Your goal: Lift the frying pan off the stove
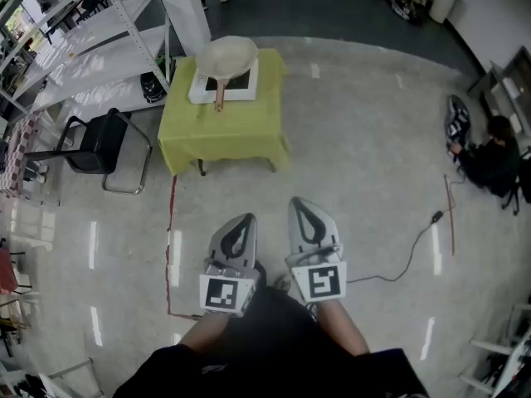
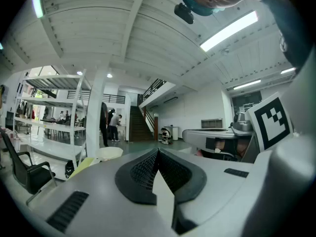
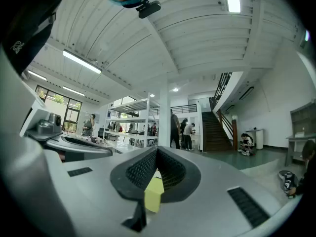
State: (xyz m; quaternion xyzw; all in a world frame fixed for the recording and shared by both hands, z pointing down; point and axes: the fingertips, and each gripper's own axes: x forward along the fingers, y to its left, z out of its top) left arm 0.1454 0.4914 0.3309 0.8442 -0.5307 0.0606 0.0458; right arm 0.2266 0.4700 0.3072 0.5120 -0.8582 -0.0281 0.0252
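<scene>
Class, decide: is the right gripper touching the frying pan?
Apart. The head view shows the right gripper close to the person's body, with a stretch of floor between it and the frying pan, which sits on the stove.

Black chair (image 1: 93,143) beside white shelving (image 1: 98,25); black cable (image 1: 412,252) on grey floor (image 1: 365,156).

Upper left of frame: small table (image 1: 222,123) draped in yellow-green cloth (image 1: 228,152), on pale floor (image 1: 365,139); white stove (image 1: 200,93) at far edge.
</scene>
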